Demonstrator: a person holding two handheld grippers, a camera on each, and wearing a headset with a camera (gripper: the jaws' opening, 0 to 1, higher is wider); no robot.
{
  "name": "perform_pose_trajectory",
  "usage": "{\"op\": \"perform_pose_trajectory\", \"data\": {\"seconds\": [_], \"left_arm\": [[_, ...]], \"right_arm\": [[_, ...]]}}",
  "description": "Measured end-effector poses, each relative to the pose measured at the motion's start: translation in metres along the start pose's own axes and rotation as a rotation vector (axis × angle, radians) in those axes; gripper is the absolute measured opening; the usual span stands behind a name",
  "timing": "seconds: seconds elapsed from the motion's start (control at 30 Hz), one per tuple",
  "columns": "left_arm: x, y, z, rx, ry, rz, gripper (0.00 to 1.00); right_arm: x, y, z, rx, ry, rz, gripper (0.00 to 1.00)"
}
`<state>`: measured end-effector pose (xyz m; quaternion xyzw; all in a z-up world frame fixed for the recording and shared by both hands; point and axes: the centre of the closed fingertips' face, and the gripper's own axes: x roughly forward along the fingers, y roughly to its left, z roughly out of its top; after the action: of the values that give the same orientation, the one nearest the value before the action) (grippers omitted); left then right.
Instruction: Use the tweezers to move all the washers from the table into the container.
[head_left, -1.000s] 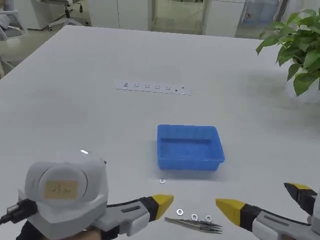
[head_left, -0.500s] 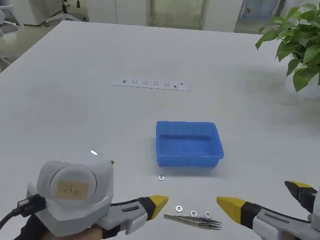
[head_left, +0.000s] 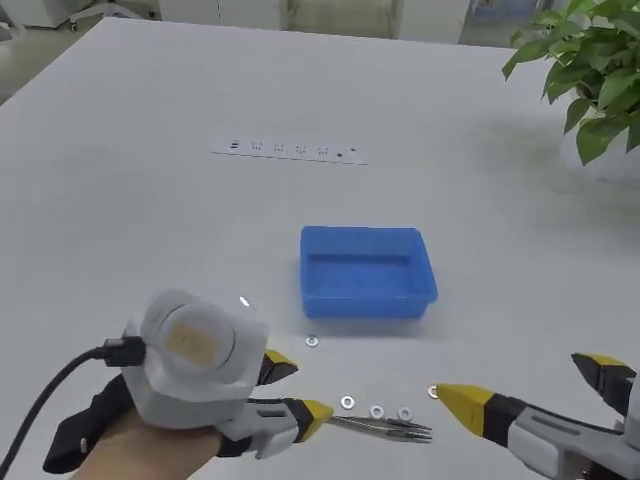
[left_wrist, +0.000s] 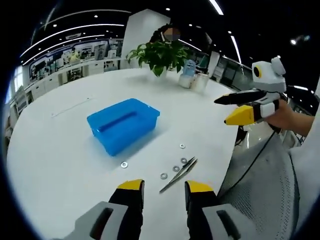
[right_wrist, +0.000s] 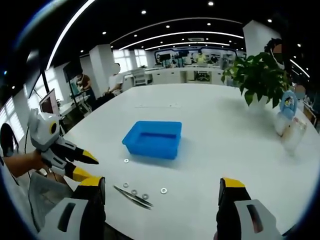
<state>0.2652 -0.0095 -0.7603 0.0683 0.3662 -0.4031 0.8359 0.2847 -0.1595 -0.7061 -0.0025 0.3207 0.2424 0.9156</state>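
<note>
Beside the tweezers (head_left: 385, 427), left hand-held gripper (head_left: 300, 390) gapes narrowly, right hand-held gripper (head_left: 520, 380) widely — partly cropped.

No readable text; yellow sticker (head_left: 192, 343) on left tool (head_left: 300, 390) too blurred, writing not legible.
</note>
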Motion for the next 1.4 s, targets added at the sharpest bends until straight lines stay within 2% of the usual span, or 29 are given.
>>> {"op": "perform_pose_trajectory", "data": {"seconds": [0.1,0.2,0.37,0.4,0.5,0.57,0.63,0.7,0.73,0.77,0.87,1.03,1.17,1.27,1.3,1.33,1.4], "left_arm": [[0.01,-0.002,-0.005,0.015,0.022,-0.024,0.26],[0.021,0.002,-0.014,0.092,0.068,-0.027,0.2],[0.036,0.001,-0.028,0.162,0.123,-0.05,0.14],[0.039,0.001,-0.03,0.177,0.129,-0.051,0.13],[0.045,0.003,-0.036,0.173,0.144,-0.057,0.1],[0.047,0.003,-0.036,0.188,0.137,-0.063,0.05],[0.049,0.003,-0.037,0.194,0.137,-0.071,0.04],[0.052,0.001,-0.04,0.21,0.151,-0.085,0.04],[0.054,0.001,-0.041,0.23,0.157,-0.093,0.04],[0.055,0.0,-0.042,0.241,0.162,-0.095,0.03],[0.055,0.001,-0.04,0.254,0.155,-0.11,0.01],[0.056,-0.002,-0.039,0.295,0.159,-0.14,0.0],[0.055,-0.004,-0.04,0.33,0.168,-0.151,0.0],[0.055,-0.008,-0.042,0.355,0.178,-0.16,0.0],[0.054,-0.009,-0.042,0.359,0.179,-0.163,0.0],[0.054,-0.011,-0.042,0.363,0.18,-0.163,0.0],[0.052,-0.013,-0.04,0.383,0.177,-0.166,0.0]], "right_arm": [[0.0,0.001,0.001,0.015,-0.011,0.012,0.96],[0.0,0.0,0.001,0.018,-0.012,0.009,0.96],[0.0,-0.002,-0.003,0.018,0.0,0.001,0.96],[-0.001,-0.001,-0.003,0.018,-0.002,0.002,0.95],[-0.002,0.0,-0.002,0.026,-0.01,0.003,0.93],[-0.001,0.004,-0.006,0.03,0.01,0.021,0.85],[0.002,0.005,-0.008,0.013,0.02,0.022,0.84],[0.004,0.01,-0.017,-0.039,0.073,0.043,0.79],[0.006,0.011,-0.016,-0.047,0.063,0.033,0.71],[0.006,0.013,-0.019,-0.099,0.085,0.039,0.66],[0.012,0.02,-0.027,-0.165,0.13,0.057,0.56],[0.021,0.03,-0.037,-0.238,0.175,0.093,0.31],[0.029,0.025,-0.064,-0.301,0.308,0.087,0.19],[0.03,0.022,-0.096,-0.329,0.458,0.116,0.15],[0.032,0.022,-0.1,-0.326,0.469,0.112,0.15],[0.031,0.02,-0.108,-0.322,0.516,0.113,0.12],[0.033,0.021,-0.11,-0.329,0.509,0.111,0.09]]}}
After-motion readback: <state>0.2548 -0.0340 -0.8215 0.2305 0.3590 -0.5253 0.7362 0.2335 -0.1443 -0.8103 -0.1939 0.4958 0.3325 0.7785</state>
